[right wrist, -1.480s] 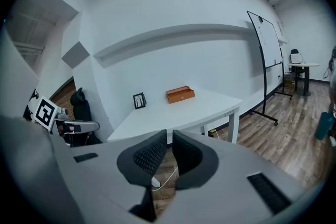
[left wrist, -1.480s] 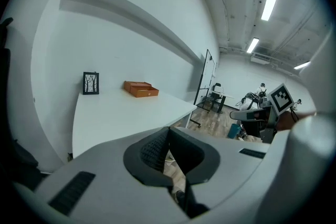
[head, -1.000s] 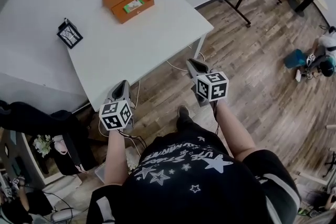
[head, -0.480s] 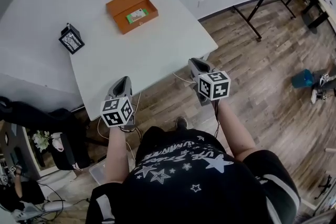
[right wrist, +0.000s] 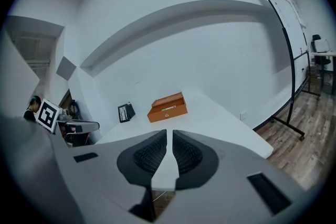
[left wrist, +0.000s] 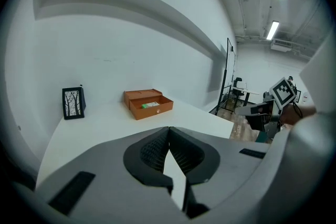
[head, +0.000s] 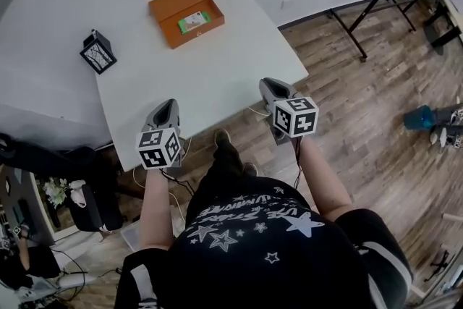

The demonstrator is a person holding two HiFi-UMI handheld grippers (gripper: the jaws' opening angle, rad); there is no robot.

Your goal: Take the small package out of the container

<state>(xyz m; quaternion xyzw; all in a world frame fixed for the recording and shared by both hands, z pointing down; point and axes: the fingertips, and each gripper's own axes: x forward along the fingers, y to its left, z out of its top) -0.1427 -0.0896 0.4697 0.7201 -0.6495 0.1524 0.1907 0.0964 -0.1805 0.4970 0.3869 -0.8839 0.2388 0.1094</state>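
Note:
An open orange box [head: 185,9] stands at the far side of the white table [head: 217,76], with a small green package [head: 194,22] inside it. Both grippers hover at the table's near edge, well short of the box. My left gripper [head: 168,106] is shut and empty, its pads meeting at the tips [left wrist: 168,128]. Nothing is held by my right gripper [head: 268,85] either, and only a thin slit shows between its jaws [right wrist: 169,132]. The left gripper view has the box [left wrist: 148,104] and package [left wrist: 151,105] ahead; the right gripper view shows the box [right wrist: 168,107] too.
A small black framed lantern [head: 97,51] stands on the table's left corner, left of the box. A black stand [head: 376,3] rests on the wooden floor to the right. Cables hang below the table's near edge. Clutter lies on the floor at far left.
The person has stepped forward, and one foot now shows under the table's edge. Both grippers have come a little nearer the table. Neither gripper's jaws have changed.

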